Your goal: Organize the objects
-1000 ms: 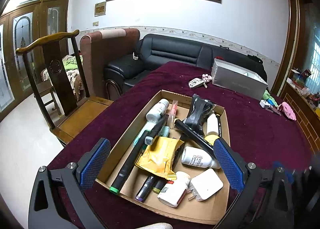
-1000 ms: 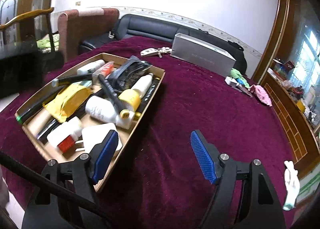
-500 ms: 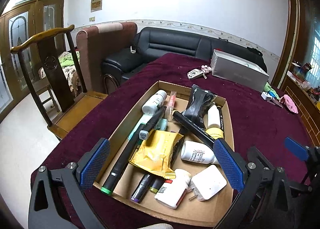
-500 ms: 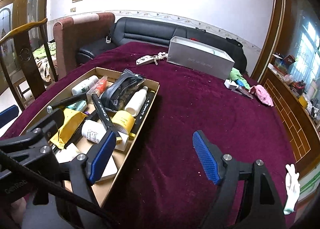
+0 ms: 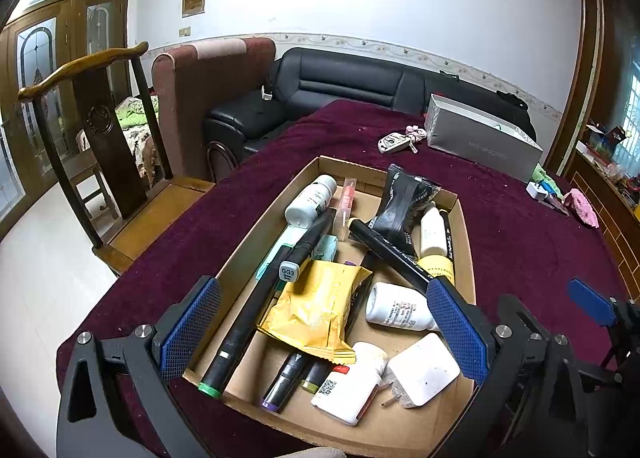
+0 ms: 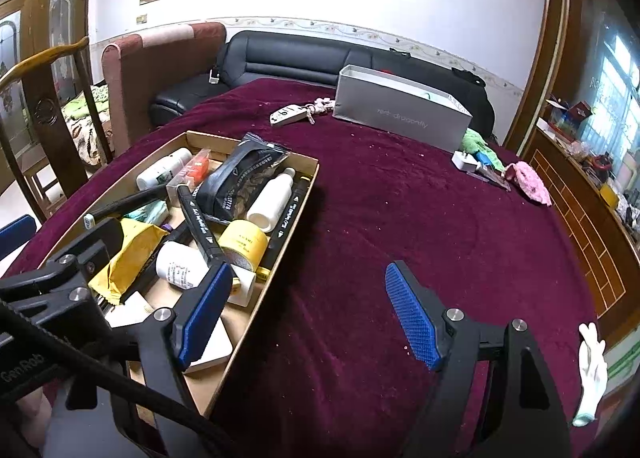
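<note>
A shallow cardboard tray [image 5: 466,226] lies on the maroon tablecloth, also in the right wrist view [image 6: 308,190]. It holds several markers, white bottles [image 5: 394,310], a yellow packet [image 5: 316,306], a black pouch [image 5: 402,198], a yellow tape roll [image 6: 242,242] and a white charger [image 5: 424,370]. My left gripper [image 5: 324,326] is open and empty above the tray's near end. My right gripper [image 6: 308,318] is open and empty, straddling the tray's right wall, and shows at the right of the left wrist view.
A grey box [image 6: 400,114], a key fob [image 6: 286,114], a white plug [image 6: 464,160] and a pink cloth [image 6: 528,182] lie on the far table [image 6: 400,218]. A wooden chair [image 5: 104,138] stands left; a black sofa [image 5: 340,82] is behind.
Both grippers have pulled back and turned slightly; the tray now sits a bit farther ahead. The right gripper has come into the left wrist view. Both stay open and empty.
</note>
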A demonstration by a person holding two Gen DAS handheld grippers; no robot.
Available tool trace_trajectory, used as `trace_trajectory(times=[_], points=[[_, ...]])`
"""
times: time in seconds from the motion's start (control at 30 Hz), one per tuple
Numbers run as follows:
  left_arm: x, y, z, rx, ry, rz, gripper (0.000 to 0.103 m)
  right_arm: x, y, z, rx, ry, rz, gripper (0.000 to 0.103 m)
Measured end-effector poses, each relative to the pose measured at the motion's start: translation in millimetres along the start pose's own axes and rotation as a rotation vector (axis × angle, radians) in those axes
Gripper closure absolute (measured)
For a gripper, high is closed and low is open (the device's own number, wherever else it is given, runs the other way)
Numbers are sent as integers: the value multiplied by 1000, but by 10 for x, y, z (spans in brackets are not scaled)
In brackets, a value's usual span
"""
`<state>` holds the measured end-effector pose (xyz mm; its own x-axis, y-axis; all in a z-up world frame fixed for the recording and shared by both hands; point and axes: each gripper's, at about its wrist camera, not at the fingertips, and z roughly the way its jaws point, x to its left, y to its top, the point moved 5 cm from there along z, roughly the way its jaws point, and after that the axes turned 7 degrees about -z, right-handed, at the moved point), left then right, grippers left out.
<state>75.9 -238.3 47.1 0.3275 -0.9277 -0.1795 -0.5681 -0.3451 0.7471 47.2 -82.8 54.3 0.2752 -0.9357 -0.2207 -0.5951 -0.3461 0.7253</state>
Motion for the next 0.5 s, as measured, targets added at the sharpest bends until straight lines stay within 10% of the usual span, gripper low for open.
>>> trace_trajectory(times=[0.5], points=[[-11, 17, -52, -23, 22, 21, 2, -52, 16, -51, -28, -16, -6, 24]])
